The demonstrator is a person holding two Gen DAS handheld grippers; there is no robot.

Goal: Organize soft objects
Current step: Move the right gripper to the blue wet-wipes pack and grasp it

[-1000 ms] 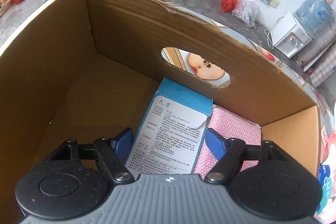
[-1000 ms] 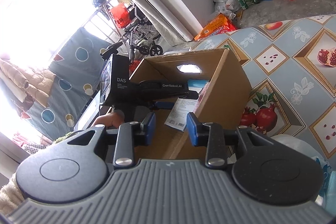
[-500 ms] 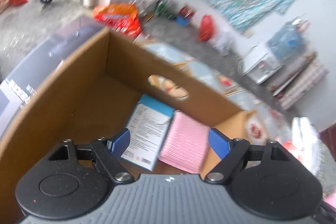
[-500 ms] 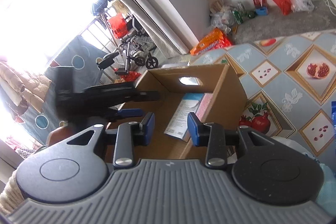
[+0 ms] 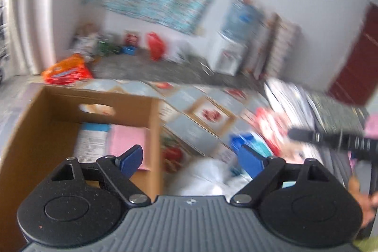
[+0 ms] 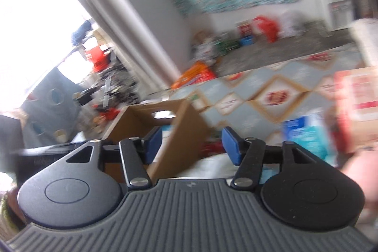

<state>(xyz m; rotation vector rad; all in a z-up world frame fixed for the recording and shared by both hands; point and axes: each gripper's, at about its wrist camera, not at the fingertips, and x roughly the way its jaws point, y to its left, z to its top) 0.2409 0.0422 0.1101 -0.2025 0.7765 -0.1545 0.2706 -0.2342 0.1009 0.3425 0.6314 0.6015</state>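
Note:
An open cardboard box (image 5: 153,124) (image 6: 186,124) stands on the patterned tablecloth (image 5: 200,134). Inside it lie a blue-and-white packet (image 5: 92,138) and a pink cloth (image 5: 127,143) side by side. My left gripper (image 5: 190,158) hangs above and to the right of the box, its jaws opening wide with nothing between them. My right gripper (image 6: 191,145) is near the box's right corner, jaws opening, also empty. A white plastic bag (image 5: 208,174) and a blue packet (image 5: 250,145) (image 6: 304,134) lie right of the box. Both views are blurred by motion.
A red-and-white package (image 5: 271,124) and stacked papers (image 5: 290,96) sit at the table's right. The other gripper's black body (image 5: 335,138) crosses the left wrist view's right edge. Bags (image 5: 68,70) and a water dispenser (image 5: 236,44) stand on the floor behind.
My left gripper rose out of the box and swung right, opening wider. My right gripper also swung right and opened from nearly shut. The packet and pink cloth stayed in the box.

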